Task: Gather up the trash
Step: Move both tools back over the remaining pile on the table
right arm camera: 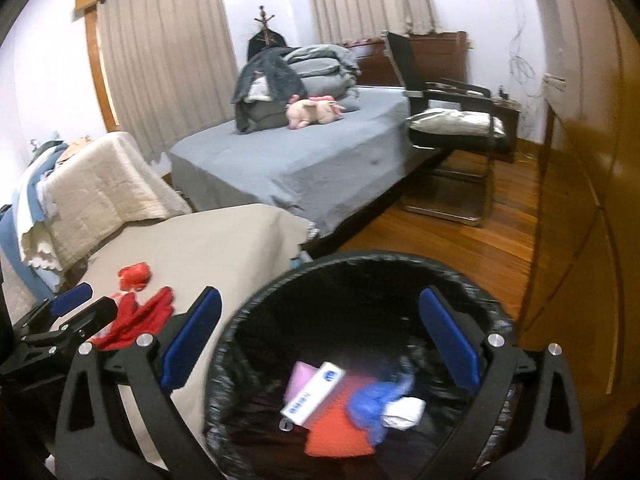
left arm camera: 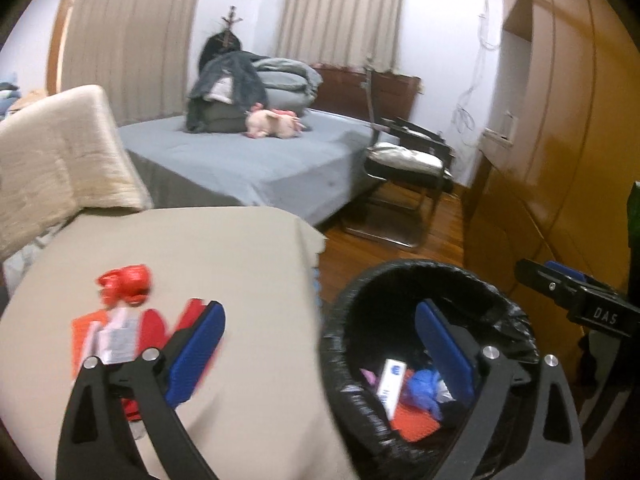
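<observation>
blue-padded right gripper (right arm camera: 320,344) gapes wide over the black-lined bin (right arm camera: 496,320), holding nothing; left gripper (left arm camera: 320,350) is likewise spread and empty, straddling bin rim and worktop (left arm camera: 240,248). in the bin a white box (right arm camera: 312,394) lies tilted, long axis running near-left to far-right, beside blue wrapper (right arm camera: 372,398). red scraps (left arm camera: 126,284) lie on the worktop at left.
</observation>
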